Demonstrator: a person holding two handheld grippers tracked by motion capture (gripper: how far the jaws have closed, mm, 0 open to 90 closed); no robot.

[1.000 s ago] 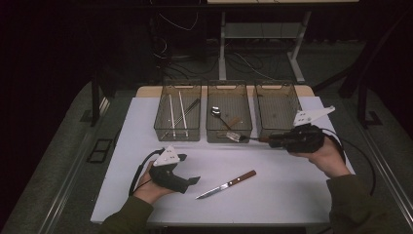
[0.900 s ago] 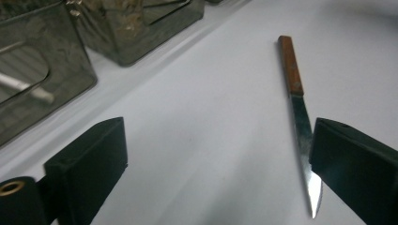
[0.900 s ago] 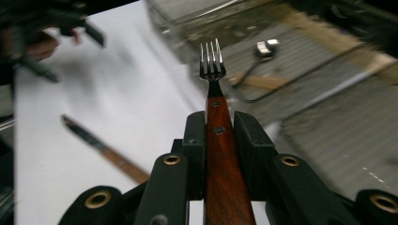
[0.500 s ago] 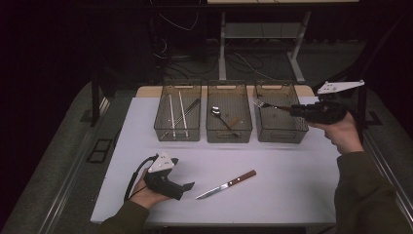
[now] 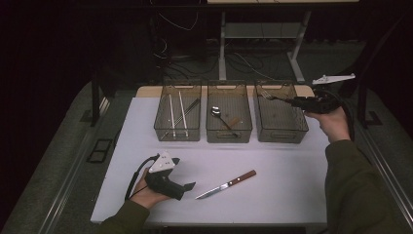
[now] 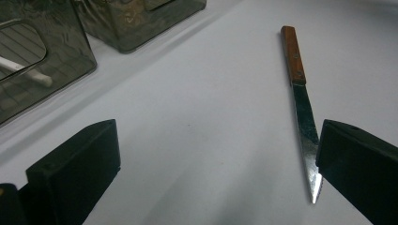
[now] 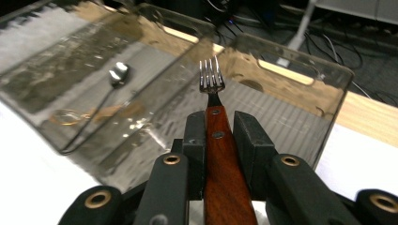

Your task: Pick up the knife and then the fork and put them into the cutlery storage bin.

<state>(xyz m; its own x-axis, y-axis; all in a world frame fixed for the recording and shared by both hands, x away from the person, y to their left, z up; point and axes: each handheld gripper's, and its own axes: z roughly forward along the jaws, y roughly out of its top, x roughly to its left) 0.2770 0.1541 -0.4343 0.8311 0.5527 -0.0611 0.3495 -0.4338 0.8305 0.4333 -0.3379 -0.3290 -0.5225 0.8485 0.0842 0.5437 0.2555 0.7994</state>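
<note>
My right gripper (image 5: 290, 101) (image 7: 220, 125) is shut on the wooden handle of a fork (image 5: 267, 94) (image 7: 211, 80). It holds the fork level, tines over the far left part of the right-hand smoky bin (image 5: 282, 138) (image 7: 300, 75). A wood-handled knife (image 5: 226, 184) (image 6: 300, 93) lies on the white table (image 5: 292, 165). My left gripper (image 5: 188, 188) (image 6: 216, 140) rests near the front edge, left of the knife. It is open and its jaws have just been opening. Nothing is between them; the blade tip lies just inside the right jaw.
Three smoky bins stand in a row at the back. The left bin (image 5: 176, 137) holds long thin sticks, the middle bin (image 5: 229, 137) a spoon (image 5: 215, 112). Cables and table legs lie beyond the far edge.
My right hand has carried the fork from in front of the middle bin, up and away to the right, to over the right bin. The left hand has stayed put.
</note>
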